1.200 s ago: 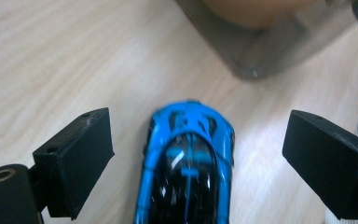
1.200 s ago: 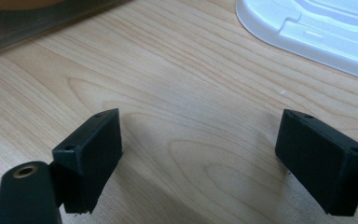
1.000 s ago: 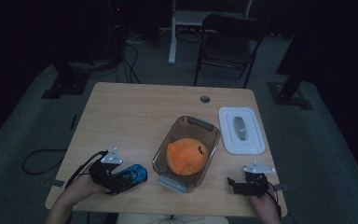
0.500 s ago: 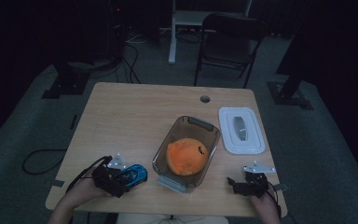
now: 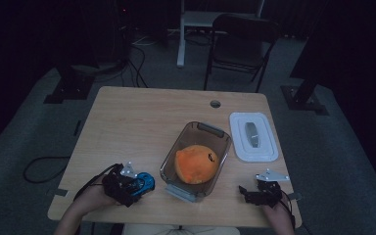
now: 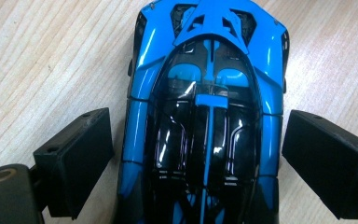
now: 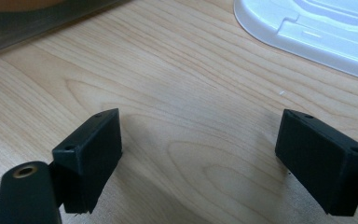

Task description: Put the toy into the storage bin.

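A blue and black toy car (image 6: 205, 116) stands on the wooden table (image 5: 137, 127) near its front left. My left gripper (image 6: 198, 116) is lowered over the car with one black jaw on each side. Its pads (image 6: 74, 158) stand a little off the car's flanks, so it is open. From above, that gripper (image 5: 127, 183) covers the car's (image 5: 146, 182) left part. My right gripper (image 5: 254, 193) rests open near the front right edge, and nothing but bare wood lies between the jaws of the right gripper (image 7: 200, 135).
A clear plastic container (image 5: 203, 128) with an orange plush toy (image 5: 196, 163) in it lies mid-table. Its white lid (image 5: 253, 136) lies to the right and also shows ahead of the right gripper (image 7: 317, 28). A folding chair (image 5: 242, 39) stands beyond the table.
My left gripper has moved right and down over the blue car, so its jaws now straddle the car. The right gripper has kept still.
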Available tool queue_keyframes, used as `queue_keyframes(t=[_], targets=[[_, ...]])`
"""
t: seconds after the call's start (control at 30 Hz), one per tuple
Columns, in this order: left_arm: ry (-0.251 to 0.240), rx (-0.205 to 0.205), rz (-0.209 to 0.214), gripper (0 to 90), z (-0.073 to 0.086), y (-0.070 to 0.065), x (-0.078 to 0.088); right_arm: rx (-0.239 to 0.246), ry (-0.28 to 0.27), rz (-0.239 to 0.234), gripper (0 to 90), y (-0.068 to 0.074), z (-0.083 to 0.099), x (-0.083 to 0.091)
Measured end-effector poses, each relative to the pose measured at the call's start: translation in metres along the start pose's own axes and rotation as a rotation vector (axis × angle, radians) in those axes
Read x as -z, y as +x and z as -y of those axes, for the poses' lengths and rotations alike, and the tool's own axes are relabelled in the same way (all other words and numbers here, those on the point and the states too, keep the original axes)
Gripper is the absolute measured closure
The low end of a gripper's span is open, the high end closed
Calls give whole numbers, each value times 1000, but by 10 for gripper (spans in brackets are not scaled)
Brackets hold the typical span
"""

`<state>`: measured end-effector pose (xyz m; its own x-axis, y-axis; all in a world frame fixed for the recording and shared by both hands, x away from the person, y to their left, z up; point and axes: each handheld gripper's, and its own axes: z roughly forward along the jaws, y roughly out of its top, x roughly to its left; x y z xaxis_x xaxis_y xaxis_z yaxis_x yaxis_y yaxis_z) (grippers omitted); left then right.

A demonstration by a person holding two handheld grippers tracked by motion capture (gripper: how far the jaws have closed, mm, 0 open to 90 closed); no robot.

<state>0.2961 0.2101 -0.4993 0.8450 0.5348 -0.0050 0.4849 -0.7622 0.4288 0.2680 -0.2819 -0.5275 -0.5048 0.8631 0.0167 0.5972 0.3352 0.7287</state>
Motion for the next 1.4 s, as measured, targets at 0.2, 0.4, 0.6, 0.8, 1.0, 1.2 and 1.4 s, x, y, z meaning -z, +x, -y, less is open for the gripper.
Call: queue_keyframes(t=[0.2,0.4,0.6,0.8,1.0,1.2,1.4], targets=[[-4,8,-19,158,-1,0,0,3,2,4,140,0,0,0],[7,-8,-20,256,-2,-4,3,5,2,8,140,1,0,-1],[15,39,-15,265,-7,-1,2,6,2,11,140,1,-1,-1],[17,67,-16,266,-9,2,3,-1,2,16,141,2,-1,-1],[8,76,-13,289,-11,5,9,12,9,-13,141,11,-5,-3],[3,88,4,289,-10,6,11,38,-13,-101,140,33,-13,-7],[-9,109,4,289,-12,12,20,59,-49,-178,129,59,-23,-11]])
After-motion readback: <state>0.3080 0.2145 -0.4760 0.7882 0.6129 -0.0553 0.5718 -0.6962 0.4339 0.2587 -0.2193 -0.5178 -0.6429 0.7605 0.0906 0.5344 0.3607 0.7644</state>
